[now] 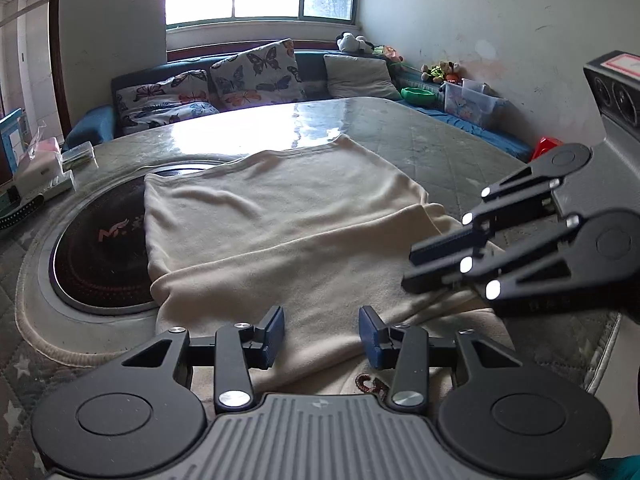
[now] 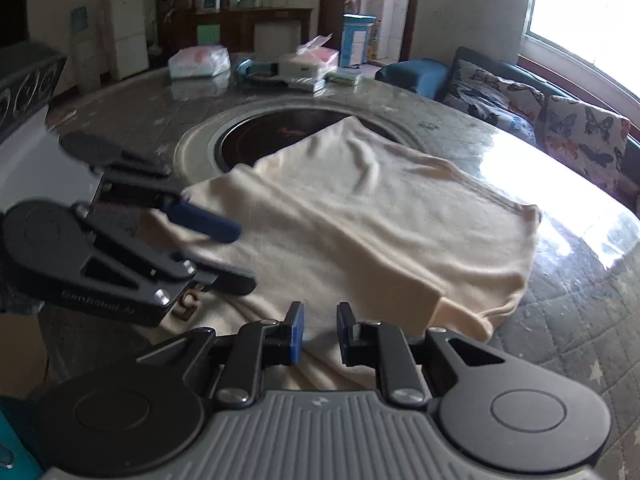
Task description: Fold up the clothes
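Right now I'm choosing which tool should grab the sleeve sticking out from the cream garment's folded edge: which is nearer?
Right. The right tool hangs open beside the sleeve; the left tool hovers open farther off, over the garment's opposite side.

The garment point(image 1: 280, 216) is plain cream, with a small dark red mark near its near edge. The round plate point(image 1: 100, 248) set in the grey-green counter point(image 1: 440, 140) is black with a reddish logo. The far cushions point(image 1: 256, 72) carry butterflies on white. The fingers point(image 1: 272, 334) have blue pads.
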Demonstrator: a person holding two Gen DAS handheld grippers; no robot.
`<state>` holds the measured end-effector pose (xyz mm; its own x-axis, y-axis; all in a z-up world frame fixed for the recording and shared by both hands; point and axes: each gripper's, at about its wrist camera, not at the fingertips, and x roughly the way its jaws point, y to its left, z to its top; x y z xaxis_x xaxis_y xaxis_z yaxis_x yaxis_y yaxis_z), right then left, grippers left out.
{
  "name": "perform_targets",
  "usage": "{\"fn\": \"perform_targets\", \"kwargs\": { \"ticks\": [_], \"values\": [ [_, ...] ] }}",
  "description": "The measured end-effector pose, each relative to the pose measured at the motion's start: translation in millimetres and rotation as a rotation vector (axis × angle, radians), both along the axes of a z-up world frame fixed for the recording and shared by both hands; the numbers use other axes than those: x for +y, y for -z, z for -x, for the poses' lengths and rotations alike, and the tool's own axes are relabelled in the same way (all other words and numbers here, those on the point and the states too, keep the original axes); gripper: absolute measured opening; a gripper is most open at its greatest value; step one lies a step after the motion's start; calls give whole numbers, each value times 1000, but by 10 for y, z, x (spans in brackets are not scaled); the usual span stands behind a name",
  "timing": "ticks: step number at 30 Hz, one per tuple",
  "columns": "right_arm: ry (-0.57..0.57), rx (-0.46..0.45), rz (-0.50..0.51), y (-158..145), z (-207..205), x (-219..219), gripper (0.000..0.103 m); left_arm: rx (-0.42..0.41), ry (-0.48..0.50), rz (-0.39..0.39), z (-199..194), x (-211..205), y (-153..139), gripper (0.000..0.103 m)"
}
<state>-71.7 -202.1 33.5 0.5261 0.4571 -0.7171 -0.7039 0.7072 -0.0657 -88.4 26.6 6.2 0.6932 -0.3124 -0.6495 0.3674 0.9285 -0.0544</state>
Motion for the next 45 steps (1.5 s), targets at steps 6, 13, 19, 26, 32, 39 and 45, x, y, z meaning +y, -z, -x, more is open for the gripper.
{"fn": "perform_targets", "kwargs": {
  "ticks": [6, 13, 19, 26, 32, 39, 45],
  "values": [
    [96, 6, -19, 4, -247, -121, 18, 1, 12, -5, 5, 2, -4, 45],
    [99, 35, -40, 22, -192, -220, 18, -9, 55, -11, 193, 175, -179, 45],
    [33, 33, 13, 70, 37, -240, 21, -34, 143, -119, 469, 302, -240, 48],
    [11, 22, 24, -67, 171, -320, 29, -80, 261, -265, 669, 223, -100, 48],
    [-18, -22, 82, -113, 333, -390, 42, -142, 322, -330, 682, 73, 19, 48],
    [-106, -95, 184, -111, 589, -443, 57, -176, 345, -307, 581, -5, 60, 25],
    [-198, -130, 221, -30, 722, -415, 67, -135, 251, -149, 370, 151, -93, 11]
  ]
}}
